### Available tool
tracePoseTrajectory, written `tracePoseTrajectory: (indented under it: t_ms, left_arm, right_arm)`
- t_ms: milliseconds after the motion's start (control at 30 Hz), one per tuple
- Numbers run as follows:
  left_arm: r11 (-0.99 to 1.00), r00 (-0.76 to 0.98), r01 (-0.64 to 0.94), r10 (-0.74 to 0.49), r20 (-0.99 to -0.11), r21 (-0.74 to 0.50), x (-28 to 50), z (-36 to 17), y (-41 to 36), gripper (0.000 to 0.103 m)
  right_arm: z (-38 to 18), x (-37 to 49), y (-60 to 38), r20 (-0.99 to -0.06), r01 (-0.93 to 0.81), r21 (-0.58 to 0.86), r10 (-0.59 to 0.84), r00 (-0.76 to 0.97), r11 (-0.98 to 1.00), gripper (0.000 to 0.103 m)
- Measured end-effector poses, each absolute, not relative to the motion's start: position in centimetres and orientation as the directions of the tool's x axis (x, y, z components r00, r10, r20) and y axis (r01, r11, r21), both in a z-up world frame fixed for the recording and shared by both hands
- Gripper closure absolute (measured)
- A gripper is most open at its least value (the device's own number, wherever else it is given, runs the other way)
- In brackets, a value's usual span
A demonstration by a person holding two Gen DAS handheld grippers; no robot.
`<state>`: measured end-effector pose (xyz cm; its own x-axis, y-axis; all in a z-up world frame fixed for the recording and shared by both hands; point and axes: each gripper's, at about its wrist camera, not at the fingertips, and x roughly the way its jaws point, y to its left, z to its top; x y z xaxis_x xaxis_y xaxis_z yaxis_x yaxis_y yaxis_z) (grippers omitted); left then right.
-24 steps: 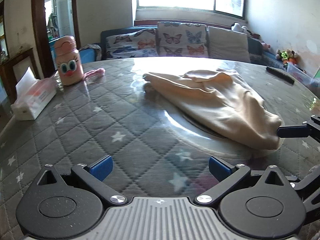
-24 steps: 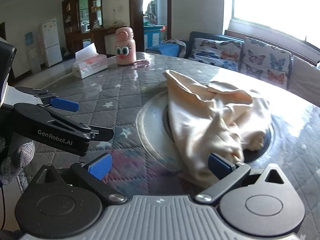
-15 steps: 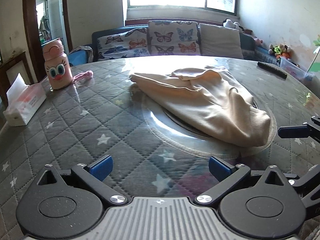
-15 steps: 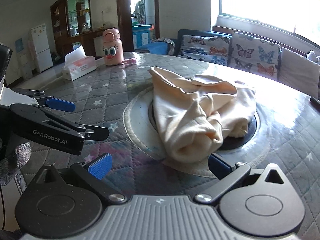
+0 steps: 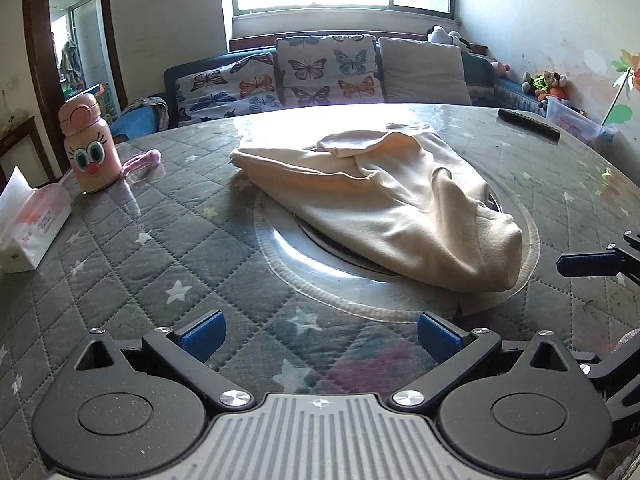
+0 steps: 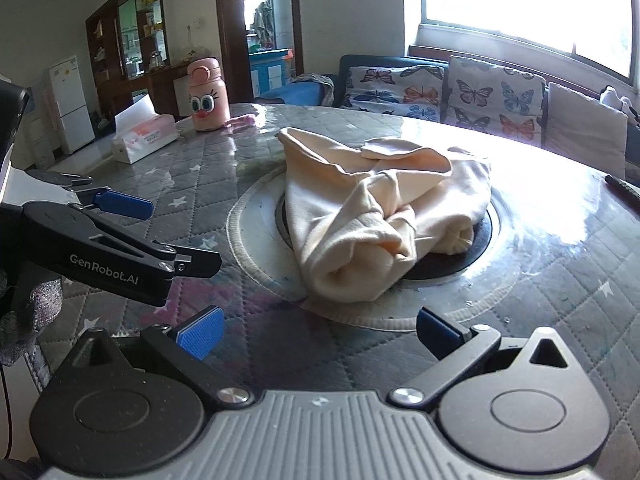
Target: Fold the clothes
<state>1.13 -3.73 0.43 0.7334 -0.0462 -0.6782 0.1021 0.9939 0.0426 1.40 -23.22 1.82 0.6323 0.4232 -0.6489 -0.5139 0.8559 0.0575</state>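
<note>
A cream garment [image 5: 384, 204] lies crumpled in a loose heap on the round glass turntable [image 5: 304, 264] in the middle of the quilted grey table; it also shows in the right wrist view [image 6: 372, 216]. My left gripper [image 5: 320, 336] is open and empty, held short of the garment's near edge. My right gripper [image 6: 318, 330] is open and empty, just in front of the garment's rolled near end. The left gripper shows side-on in the right wrist view [image 6: 160, 232], and one right fingertip [image 5: 588, 263] shows at the left view's right edge.
A pink cartoon bottle [image 5: 90, 148] and a tissue box [image 5: 32, 224] stand at the table's far left. A pink cloth scrap [image 5: 142, 159] lies by the bottle. A black remote [image 5: 528, 123] lies at the far right. A sofa with butterfly cushions [image 5: 320, 72] sits behind the table.
Both grippers have drawn back from the garment and risen slightly, so it looks farther off. The right gripper no longer reaches the garment's near end. Both stayed open.
</note>
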Motion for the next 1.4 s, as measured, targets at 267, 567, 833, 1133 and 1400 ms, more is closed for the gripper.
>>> tracePoseTrajectory:
  t_ms: [267,567,833,1133,1400]
  left_arm:
    - [0.992,0.728,0.12,-0.054,-0.683,0.049,1.8,0.4,-4.4,0.0]
    - [0.991,0.725,0.123,-0.052,-0.687,0.054,2.8,0.4,-4.6,0.0]
    - [0.991,0.725,0.118,-0.046,-0.687,0.058,3.9,0.6,-4.3,0.0]
    - [0.991,0.731,0.118,-0.043,-0.681,0.064,5.2,1.0,-3.9,0.0]
    - [0.992,0.74,0.105,-0.027,-0.672,0.076,6.3,1.6,-3.4,0.0]
  right_arm:
    - [2.0,2.0,-24.2,-0.645,-0.479,0.079,0.411,0.644,0.874,0.0]
    - [2.2,2.7,-24.4,-0.643,-0.467,0.088,0.408,0.648,0.88,0.0]
    - [2.7,3.8,-24.6,-0.634,-0.458,0.091,0.406,0.659,0.884,0.0]
    - [3.4,5.2,-24.5,-0.618,-0.463,0.088,0.413,0.669,0.882,0.002]
    - [3.7,7.0,-23.9,-0.616,-0.476,0.088,0.424,0.664,0.875,0.01]
